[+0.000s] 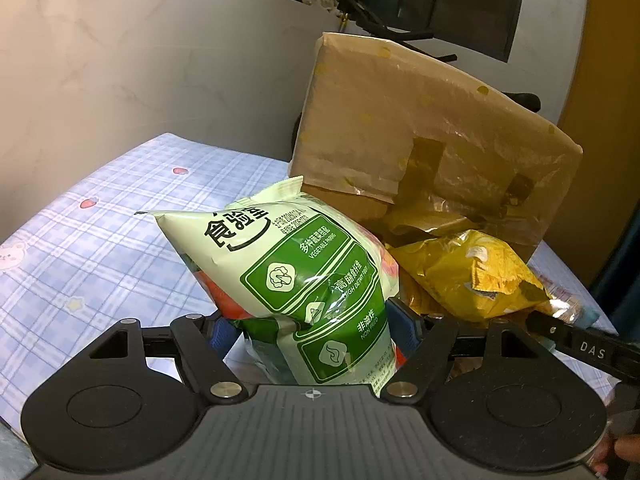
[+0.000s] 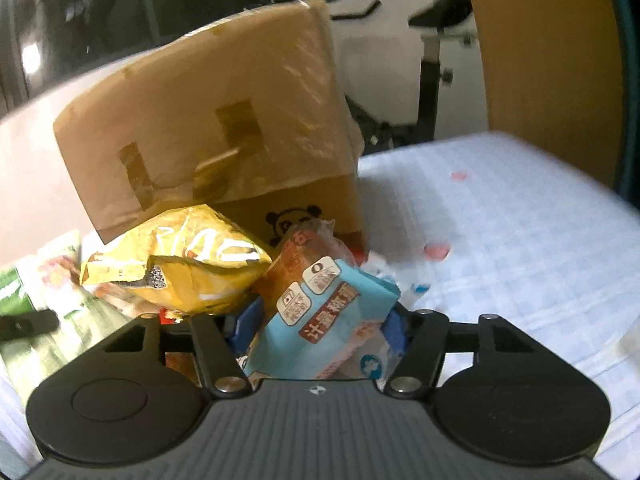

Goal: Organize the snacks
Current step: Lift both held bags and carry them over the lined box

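While both tools worked the pile: 2 snack packs were held at once, apparently so each could be sorted separately.
Left gripper [image 1: 312, 326]: its blue pads pressed both sides of the green vegetable-crisp bag [image 1: 288, 264] at lower centre of the left view, lifting it clear of the checked cloth [image 1: 80, 248].
Right gripper [image 2: 320, 330]: it clamped the light-blue snack pack [image 2: 324, 320] at lower centre of the right view, tilted upward.
Yellow snack bag [image 2: 176, 268]: it lay crumpled at centre left, unheld, leaning by the box.
Taped cardboard box [image 2: 208, 120]: it stood tilted behind the pile, upper centre, likely the snacks' container.
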